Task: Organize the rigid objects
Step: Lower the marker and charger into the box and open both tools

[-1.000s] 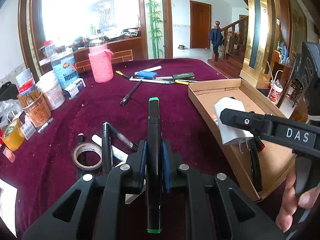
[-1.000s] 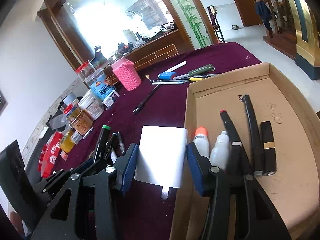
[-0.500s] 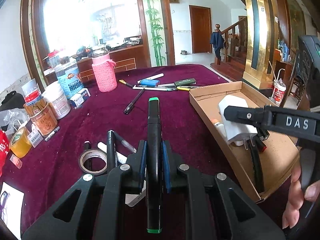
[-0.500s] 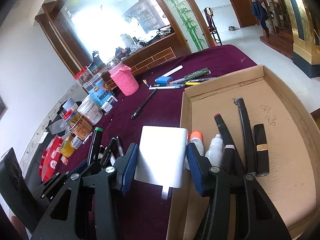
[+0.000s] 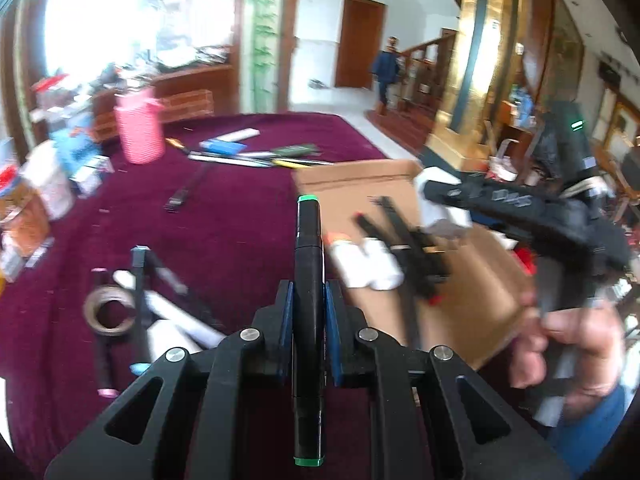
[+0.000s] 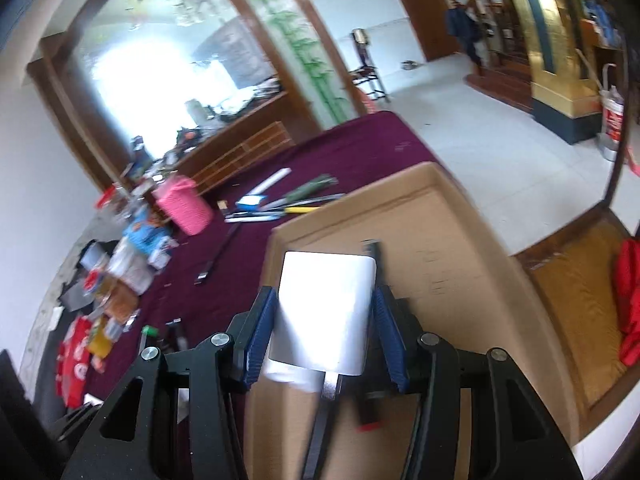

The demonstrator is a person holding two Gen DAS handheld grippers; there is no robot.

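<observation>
The left gripper is clamped on a black marker, pads pressing its barrel near mid-length, green tip pointing to 12 o'clock. The right gripper stands part-way apart and grips a white charger by its two flat sides, prongs toward the camera at 6 o'clock. In the right wrist view the charger hangs over the near end of the cardboard box. In the left wrist view the box lies at 1 to 3 o'clock of the marker, with pens and small white bottles already inside.

Both things look light and stiff. The marker's round, smooth barrel could pivot or slip, so a mid-barrel hold suits it. The charger's glossy shell seems slippery; its broad flat faces are the safest hold, clear of the prongs. Neither looks fragile, so a low release into the box should do.
</observation>
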